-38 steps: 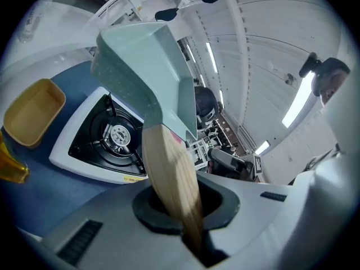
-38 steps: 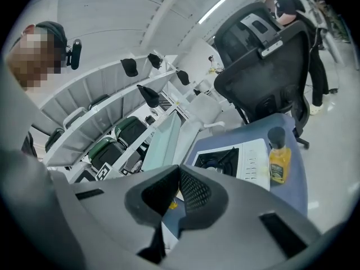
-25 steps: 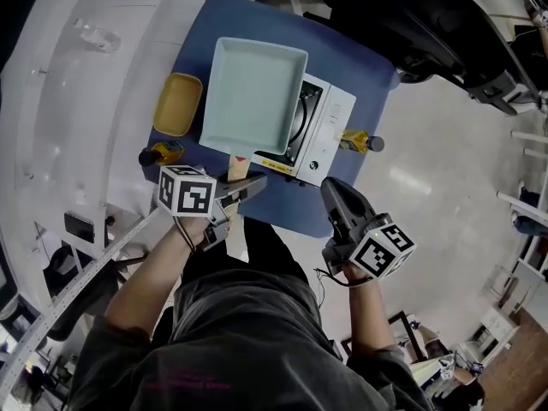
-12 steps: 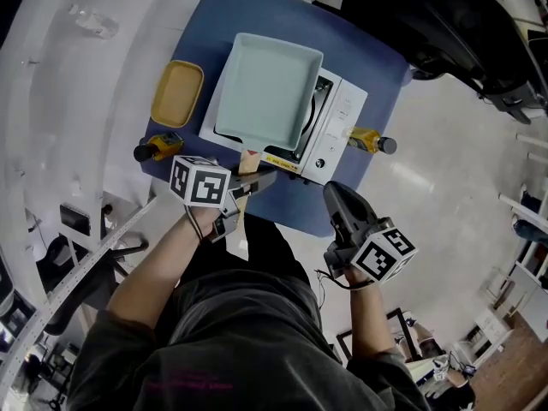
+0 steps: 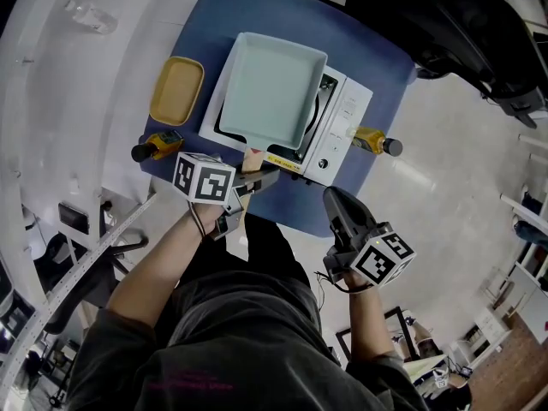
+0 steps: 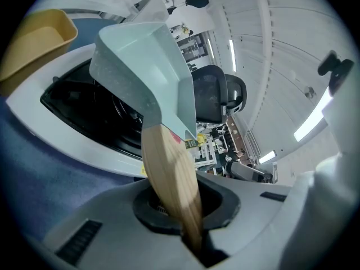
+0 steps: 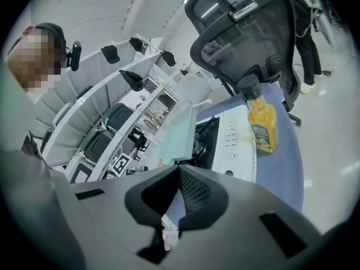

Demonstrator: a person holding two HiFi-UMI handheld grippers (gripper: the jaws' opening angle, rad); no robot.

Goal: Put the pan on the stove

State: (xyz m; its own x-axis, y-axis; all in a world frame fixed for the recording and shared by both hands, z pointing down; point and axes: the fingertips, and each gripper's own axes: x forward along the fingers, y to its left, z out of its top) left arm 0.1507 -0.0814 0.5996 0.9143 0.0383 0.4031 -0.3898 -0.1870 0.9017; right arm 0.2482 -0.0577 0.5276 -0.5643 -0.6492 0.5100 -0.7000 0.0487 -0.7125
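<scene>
The head view shows the pale green square pan (image 5: 274, 88) lying over the left part of the white stove (image 5: 342, 122), which stands on the blue tabletop (image 5: 377, 67). The pan's wooden handle (image 5: 253, 158) points back toward the person. From this height it is not clear whether the pan's base rests on the burner.

The left gripper view looks from low down. There the pan tilts, its underside faces the camera, and a dark gap shows between its near edge and the black burner (image 6: 84, 106). The same view shows the left gripper (image 6: 185, 207) with its fingers clamped on the end of the handle, the wood running straight down between them.

The right gripper (image 7: 179, 176) hangs off the tabletop's near edge, well apart from the pan. Its own view shows the fingers pressed together with nothing between them. That view also shows the stove's control panel side-on.

A yellow dish (image 5: 176, 91) lies just beside the stove on the left. A dark-capped bottle (image 5: 157, 145) lies near the tabletop's front left corner. A yellow oil bottle (image 5: 375, 140) lies at the stove's right side. A black office chair (image 5: 479, 32) stands beyond the tabletop. Nothing sits between the pan and the burner.
</scene>
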